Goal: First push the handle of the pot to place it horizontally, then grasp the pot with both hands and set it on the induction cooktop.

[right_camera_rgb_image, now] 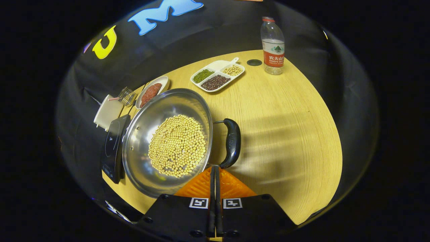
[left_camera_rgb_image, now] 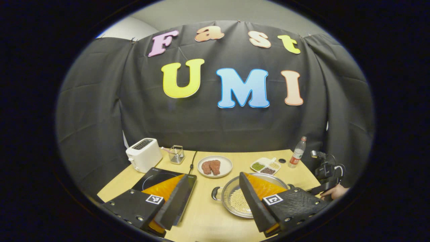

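A steel pot (right_camera_rgb_image: 147, 117) holding soybeans (right_camera_rgb_image: 177, 146) sits on the wooden table, with a black side handle (right_camera_rgb_image: 232, 143) pointing toward the table's open side. My right gripper (right_camera_rgb_image: 215, 168) is shut and holds nothing, its tips right at the near end of that handle by the pot's rim. In the left gripper view the pot (left_camera_rgb_image: 231, 191) lies just behind my left gripper (left_camera_rgb_image: 215, 176), which stands wide open above the table. The black induction cooktop (left_camera_rgb_image: 158, 178) is left of the pot, and its edge (right_camera_rgb_image: 112, 148) is seen beyond the pot.
A white toaster (left_camera_rgb_image: 143, 154) and a small wire basket (left_camera_rgb_image: 176, 154) stand behind the cooktop. A plate of meat (left_camera_rgb_image: 215, 166), a sectioned dish of beans (left_camera_rgb_image: 267, 165) and a water bottle (right_camera_rgb_image: 272, 47) line the back. A hand (left_camera_rgb_image: 336, 191) holds the other gripper at the right edge.
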